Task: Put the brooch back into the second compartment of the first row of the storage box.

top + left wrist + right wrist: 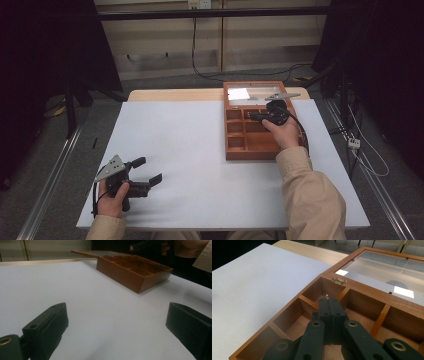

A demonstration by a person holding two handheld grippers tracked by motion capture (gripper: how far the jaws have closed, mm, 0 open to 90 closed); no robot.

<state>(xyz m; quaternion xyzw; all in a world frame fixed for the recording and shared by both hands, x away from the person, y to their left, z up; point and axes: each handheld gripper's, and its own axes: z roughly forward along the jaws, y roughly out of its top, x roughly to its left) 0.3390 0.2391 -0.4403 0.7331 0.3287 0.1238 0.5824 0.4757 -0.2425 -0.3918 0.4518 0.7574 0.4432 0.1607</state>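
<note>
An open wooden box (252, 151) with several compartments lies at the table's far right, its glass lid (260, 93) folded back flat. My right gripper (253, 116) hovers over the back row of compartments. In the right gripper view its jaws (329, 300) are pressed together above a divider of the box (312, 303), with a tiny glint at the tips that I cannot identify. My left gripper (149, 170) rests near the front left of the white table top (190, 145), open, with nothing between its fingers (50, 322). Farther off in the left gripper view stands the box (135, 280).
A strip of bare wood (170, 95) runs along the table's far edge. Metal rails (55, 165) flank the table on the floor, and cables (370, 150) lie to the right. Dark curtains stand at both back corners.
</note>
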